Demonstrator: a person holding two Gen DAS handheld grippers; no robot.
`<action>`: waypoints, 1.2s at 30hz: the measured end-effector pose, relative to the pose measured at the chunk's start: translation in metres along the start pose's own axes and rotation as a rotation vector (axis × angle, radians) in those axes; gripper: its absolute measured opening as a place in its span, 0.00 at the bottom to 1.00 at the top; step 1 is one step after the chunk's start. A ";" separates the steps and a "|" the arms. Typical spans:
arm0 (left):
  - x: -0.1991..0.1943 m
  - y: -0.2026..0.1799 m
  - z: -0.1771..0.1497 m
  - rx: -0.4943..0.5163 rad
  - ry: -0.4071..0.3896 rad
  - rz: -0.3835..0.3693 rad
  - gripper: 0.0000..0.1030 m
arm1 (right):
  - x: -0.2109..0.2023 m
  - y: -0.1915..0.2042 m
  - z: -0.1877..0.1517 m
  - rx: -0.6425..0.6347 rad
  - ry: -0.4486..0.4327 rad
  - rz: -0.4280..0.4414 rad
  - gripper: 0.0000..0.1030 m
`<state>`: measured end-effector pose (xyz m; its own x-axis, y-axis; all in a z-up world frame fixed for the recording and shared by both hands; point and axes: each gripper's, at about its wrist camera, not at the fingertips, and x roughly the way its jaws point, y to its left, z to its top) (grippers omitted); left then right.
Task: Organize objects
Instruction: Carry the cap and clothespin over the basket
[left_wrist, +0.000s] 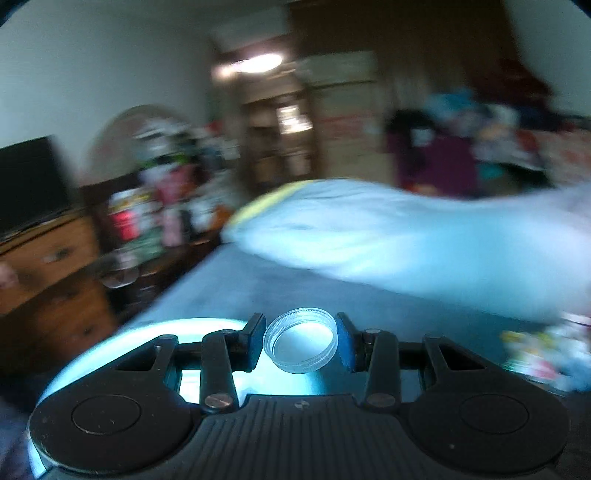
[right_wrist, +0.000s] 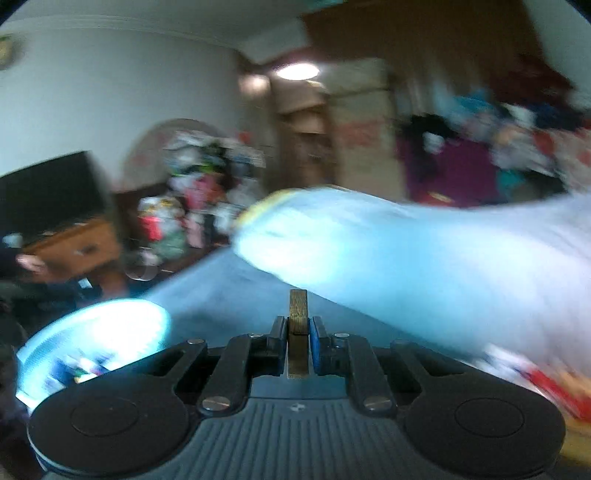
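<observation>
Clamped in the left tool (left_wrist: 301, 341), a clear lid (left_wrist: 301, 341) and, pinched in the right tool (right_wrist: 298, 341), a brass strip (right_wrist: 298, 321) ride above the bed (left_wrist: 258, 284), seemingly mid-carry, each needing a spot to be set down.

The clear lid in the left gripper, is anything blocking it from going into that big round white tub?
Nothing visible does. The clear lid is held in the left gripper, right above the round tub's near rim. The tub's inside is mostly hidden behind the gripper, so I can't check there.

Between our left gripper's (left_wrist: 301, 341) fingers sits the lid (left_wrist: 301, 345); ahead lies the pillow (left_wrist: 406, 236) on the bed (left_wrist: 236, 280), a round container (left_wrist: 122, 343) left.
</observation>
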<state>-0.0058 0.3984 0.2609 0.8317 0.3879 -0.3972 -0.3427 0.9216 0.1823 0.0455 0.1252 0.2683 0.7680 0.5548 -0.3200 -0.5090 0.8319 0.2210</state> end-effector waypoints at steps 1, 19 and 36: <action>0.004 0.024 0.006 -0.032 0.026 0.038 0.40 | 0.009 0.016 0.012 -0.017 0.003 0.035 0.14; 0.034 0.209 -0.007 -0.243 0.262 0.198 0.40 | 0.133 0.277 0.086 -0.186 0.262 0.369 0.14; 0.053 0.217 -0.022 -0.251 0.279 0.183 0.40 | 0.165 0.287 0.067 -0.203 0.307 0.358 0.14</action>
<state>-0.0456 0.6188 0.2597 0.6088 0.5029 -0.6136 -0.5980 0.7991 0.0616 0.0521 0.4546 0.3405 0.3975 0.7560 -0.5200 -0.8076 0.5573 0.1927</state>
